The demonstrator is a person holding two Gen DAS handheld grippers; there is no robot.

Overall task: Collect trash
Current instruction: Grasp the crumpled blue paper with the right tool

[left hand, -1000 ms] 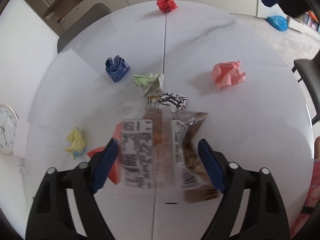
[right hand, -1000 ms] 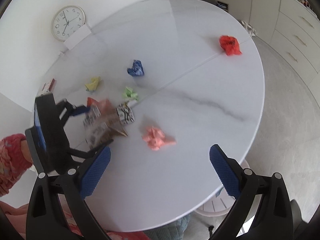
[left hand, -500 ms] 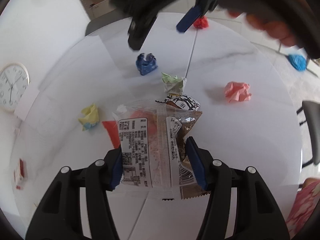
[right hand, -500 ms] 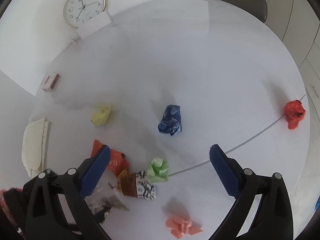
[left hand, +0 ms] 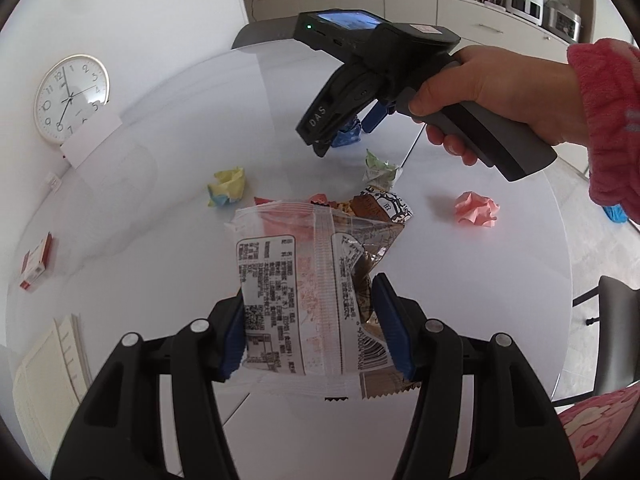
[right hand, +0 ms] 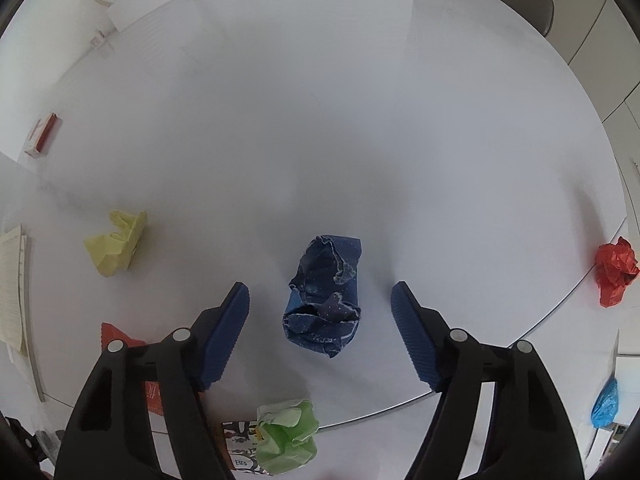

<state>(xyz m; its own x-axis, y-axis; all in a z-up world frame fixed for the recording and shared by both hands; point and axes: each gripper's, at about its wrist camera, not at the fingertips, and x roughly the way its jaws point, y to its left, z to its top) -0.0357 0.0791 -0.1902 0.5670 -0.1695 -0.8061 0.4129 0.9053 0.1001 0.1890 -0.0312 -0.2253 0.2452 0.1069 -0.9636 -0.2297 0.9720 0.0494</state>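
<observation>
My left gripper [left hand: 310,332] is shut on a clear snack wrapper [left hand: 304,280] with printed labels and holds it above the white round table [left hand: 460,300]. My right gripper [right hand: 320,312] is open, its fingers on either side of a crumpled dark blue paper ball [right hand: 326,300] on the table; from the left wrist view it [left hand: 344,136] hangs over that ball. Other crumpled balls lie about: yellow [right hand: 116,248], green [right hand: 288,436], red [right hand: 614,270], pink [left hand: 478,214]. A patterned brown wrapper [left hand: 384,208] and a red wrapper [right hand: 116,334] lie near the green ball.
A wall clock [left hand: 70,98] leans at the table's far left. A small red-and-white box [left hand: 36,266] and a stack of papers [left hand: 44,380] lie at the left edge. A blue scrap [right hand: 606,404] lies on the floor. A chair [left hand: 612,332] stands at the right.
My left gripper has closed on the snack wrapper and lifted it. My right gripper has swung across the table and come down around the dark blue paper ball, jaws narrower.
</observation>
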